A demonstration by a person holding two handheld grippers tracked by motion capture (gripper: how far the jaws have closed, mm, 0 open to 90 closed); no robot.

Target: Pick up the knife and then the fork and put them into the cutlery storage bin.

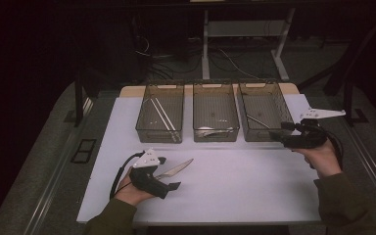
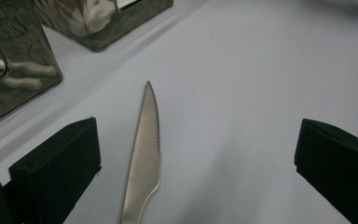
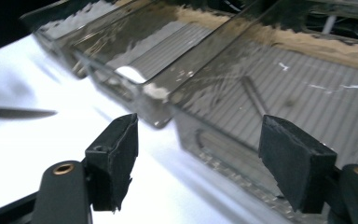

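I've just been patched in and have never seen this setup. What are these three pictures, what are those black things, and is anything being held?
A person works at a table with a hand-held two-jaw tool in each hand. The high view looks down from above: the left tool sits near the front, the right tool by the bins. The other two pictures come from cameras riding on each tool; the black blocks are that tool's jaws.

On the white table surface stand three clear smoky plastic bins in a row, with cutlery inside. A serrated silver metal knife lies on the surface between the left tool's open jaws, not gripped. The right tool's jaws stand open with nothing between them, at the right-hand bin.
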